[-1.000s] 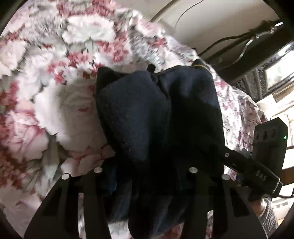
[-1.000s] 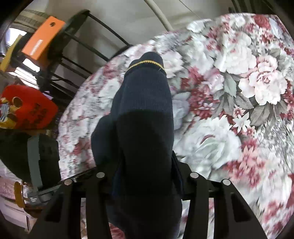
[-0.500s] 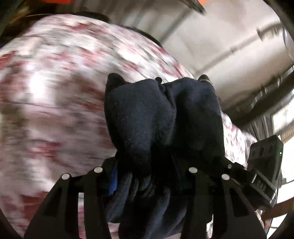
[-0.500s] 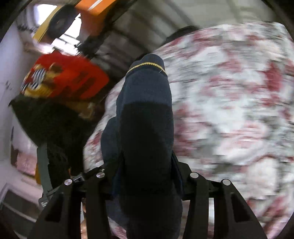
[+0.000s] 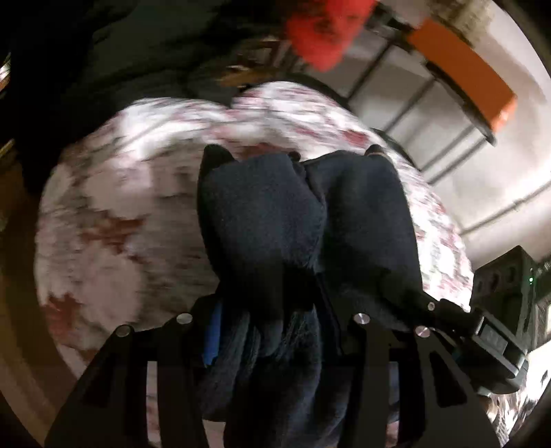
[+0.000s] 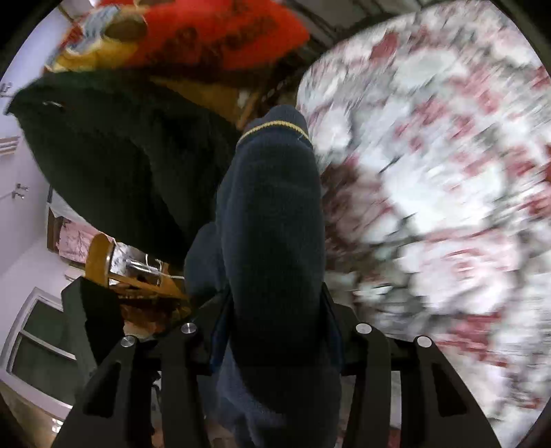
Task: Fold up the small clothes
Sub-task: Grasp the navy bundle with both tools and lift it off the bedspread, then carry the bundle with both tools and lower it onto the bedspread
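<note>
Floral bedspread [image 5: 113, 220] blurred | left gripper [image 5: 275, 324] clamped on bunched navy garment [image 5: 265, 220]; right gripper body [image 5: 496, 337] at 4 o'clock | right gripper [image 6: 275, 331] clamped on same garment, yellow trim [image 6: 275, 125] at 12 o'clock, right view only

Pale walls, a window [image 6: 38, 341] low left — floral cover [image 6: 447, 172] blurred; red cushion [image 6: 224, 31] behind.

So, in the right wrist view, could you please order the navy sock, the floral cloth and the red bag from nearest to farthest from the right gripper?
1. Navy sock: clamped in the right gripper.
2. Floral cloth: just beyond, to the right.
3. Red bag: farthest, upper left.
</note>
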Tool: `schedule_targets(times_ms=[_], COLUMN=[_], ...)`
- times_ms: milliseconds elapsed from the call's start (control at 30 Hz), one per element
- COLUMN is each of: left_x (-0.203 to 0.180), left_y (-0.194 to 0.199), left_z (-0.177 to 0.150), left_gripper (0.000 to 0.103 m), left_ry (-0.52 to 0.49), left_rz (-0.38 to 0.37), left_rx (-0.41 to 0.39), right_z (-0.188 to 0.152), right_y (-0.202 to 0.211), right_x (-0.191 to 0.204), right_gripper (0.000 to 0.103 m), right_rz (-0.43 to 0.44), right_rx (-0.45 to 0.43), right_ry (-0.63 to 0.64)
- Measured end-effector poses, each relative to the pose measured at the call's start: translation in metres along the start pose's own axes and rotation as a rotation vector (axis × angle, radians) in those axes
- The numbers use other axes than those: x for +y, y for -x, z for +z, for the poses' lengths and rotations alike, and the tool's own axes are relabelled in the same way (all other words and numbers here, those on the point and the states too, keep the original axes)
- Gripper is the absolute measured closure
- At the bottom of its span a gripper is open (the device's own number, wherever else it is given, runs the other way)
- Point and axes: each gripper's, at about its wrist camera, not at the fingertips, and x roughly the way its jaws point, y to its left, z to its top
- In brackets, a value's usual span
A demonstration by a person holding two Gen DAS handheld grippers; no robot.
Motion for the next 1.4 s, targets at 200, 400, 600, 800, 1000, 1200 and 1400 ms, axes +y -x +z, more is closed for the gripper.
schedule_targets(times_ms=[200, 400, 600, 800, 1000, 1200, 1400], left_x=[0.075, 0.079, 0.078, 0.066, 0.093, 0.085, 0.081], left_y=[-0.034, -0.057, -0.039, 0.021, -0.005, -0.016, -0.017], left_z=[-0.01, -0.02, -0.024, -0.054, -0.084, -0.091, -0.089], left_gripper=[0.055, 0.044, 0.035, 0.019, 0.014, 0.004, 0.004], left_ry=[0.121, 0.124, 0.165, 0.097, 0.163, 0.126, 0.135], left_rz=[0.022, 0.041, 0.061, 0.225, 0.317, 0.426, 0.431], left_rx=[0.037, 0.008, 0.017, -0.061, 0.068, 0.051, 0.052], right_z=[-0.01, -0.01, -0.015, -0.045, -0.084, -0.096, -0.098], right_y=[-0.067, -0.07, -0.05, -0.015, -0.049, -0.053, -0.052], right_x=[-0.003, -0.015, 0.018, 0.051, 0.047, 0.047, 0.051], right_gripper=[0.056, 0.05, 0.049, 0.049, 0.052, 0.047, 0.047], right_rz=[-0.165, -0.23, -0.327, -0.396, -0.602, -0.669, -0.669], right_rx=[0.075, 0.101, 0.092, 0.092, 0.129, 0.093, 0.078], right_ry=[0.076, 0.099, 0.195, 0.314, 0.365, 0.47, 0.492])
